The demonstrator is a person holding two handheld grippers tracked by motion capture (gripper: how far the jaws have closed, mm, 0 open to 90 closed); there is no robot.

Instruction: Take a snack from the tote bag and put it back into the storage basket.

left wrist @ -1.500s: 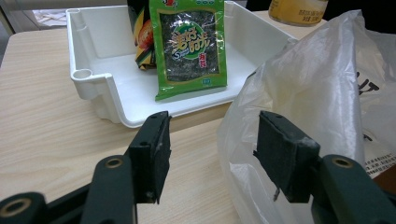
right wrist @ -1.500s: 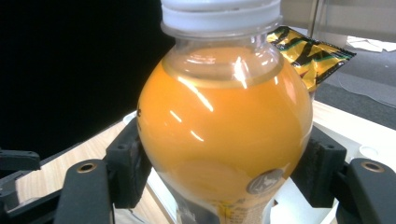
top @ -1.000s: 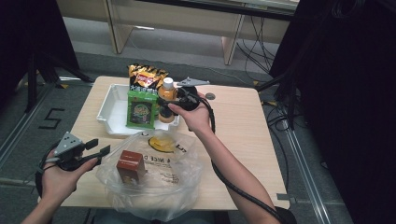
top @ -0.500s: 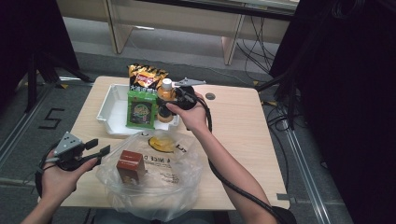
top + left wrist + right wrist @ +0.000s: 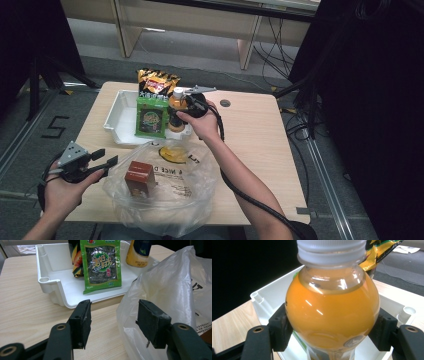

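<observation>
1. The right gripper (image 5: 186, 106) is clamped on the orange juice bottle (image 5: 176, 107); in the right gripper view both pads press the bottle's round shoulder (image 5: 332, 312), just below the white cap (image 5: 331, 251)
2. The bottle stands upright at the right end of the white tray (image 5: 117, 117), at the far middle of the wooden table (image 5: 260, 145)
3. In the tray beside the bottle stands a green seaweed packet (image 5: 151, 116); a dark snack bag (image 5: 157, 81) leans behind it
4. The left gripper (image 5: 102, 160) is released: in the left gripper view its two pads stand apart with nothing between them, above the table near the tray's front edge (image 5: 62, 300)
5. The left gripper is held at the near left corner of the table, just beside a clear plastic bag (image 5: 165, 187)
6. Inside the plastic bag are a brown box (image 5: 140, 176) and a yellow item (image 5: 175, 152); the bag lies in front of the tray
</observation>
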